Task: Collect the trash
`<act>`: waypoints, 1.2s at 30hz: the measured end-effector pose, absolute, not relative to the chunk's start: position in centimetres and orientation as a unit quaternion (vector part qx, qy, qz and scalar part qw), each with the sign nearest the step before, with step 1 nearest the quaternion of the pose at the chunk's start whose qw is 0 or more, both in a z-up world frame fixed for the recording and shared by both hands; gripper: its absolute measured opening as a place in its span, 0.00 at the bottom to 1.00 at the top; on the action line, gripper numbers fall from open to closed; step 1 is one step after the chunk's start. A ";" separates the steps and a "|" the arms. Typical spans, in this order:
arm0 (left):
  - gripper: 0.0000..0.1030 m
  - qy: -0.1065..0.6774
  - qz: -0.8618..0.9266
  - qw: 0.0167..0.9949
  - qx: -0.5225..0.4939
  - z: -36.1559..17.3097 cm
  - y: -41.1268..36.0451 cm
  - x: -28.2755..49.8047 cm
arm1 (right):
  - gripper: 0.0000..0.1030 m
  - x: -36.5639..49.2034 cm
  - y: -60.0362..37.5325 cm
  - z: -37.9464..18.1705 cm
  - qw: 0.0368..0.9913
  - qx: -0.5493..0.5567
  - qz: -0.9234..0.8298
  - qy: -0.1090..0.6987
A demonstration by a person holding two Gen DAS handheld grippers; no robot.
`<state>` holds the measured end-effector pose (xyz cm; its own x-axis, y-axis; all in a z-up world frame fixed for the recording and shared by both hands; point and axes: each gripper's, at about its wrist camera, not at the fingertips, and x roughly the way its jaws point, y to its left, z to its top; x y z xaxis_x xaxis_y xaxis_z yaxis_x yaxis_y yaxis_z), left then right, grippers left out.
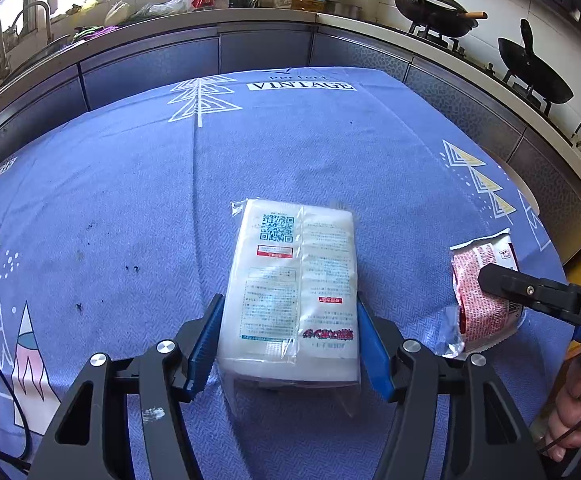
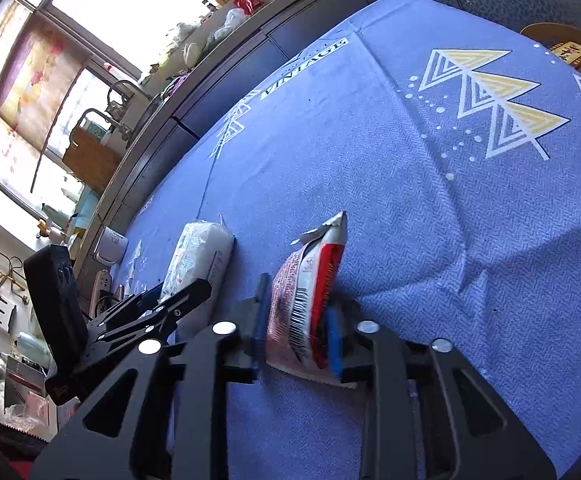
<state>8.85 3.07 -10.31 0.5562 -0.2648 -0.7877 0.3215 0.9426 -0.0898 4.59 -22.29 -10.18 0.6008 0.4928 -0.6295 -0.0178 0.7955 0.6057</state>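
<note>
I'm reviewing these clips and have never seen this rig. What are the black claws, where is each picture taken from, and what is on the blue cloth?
There is no robot here. A person holds a two-finger clamp in each hand, each with a camera looking along its fingers.

The left camera's picture shows the left gripper with its blue pads against the sides of a white packet lying on the blue tablecloth.

The right camera's picture shows the right gripper around a red-and-white wrapper standing on edge. One pad touches it; whether the other does is unclear.

Both views show the other gripper too. Behind is a kitchen counter.
</note>
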 end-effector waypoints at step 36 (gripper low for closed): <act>0.75 0.437 -0.154 0.885 0.052 -9.8 2.2 9.2 | 0.73 3.1 -24.3 -8.3 0.894 0.208 0.117 0.379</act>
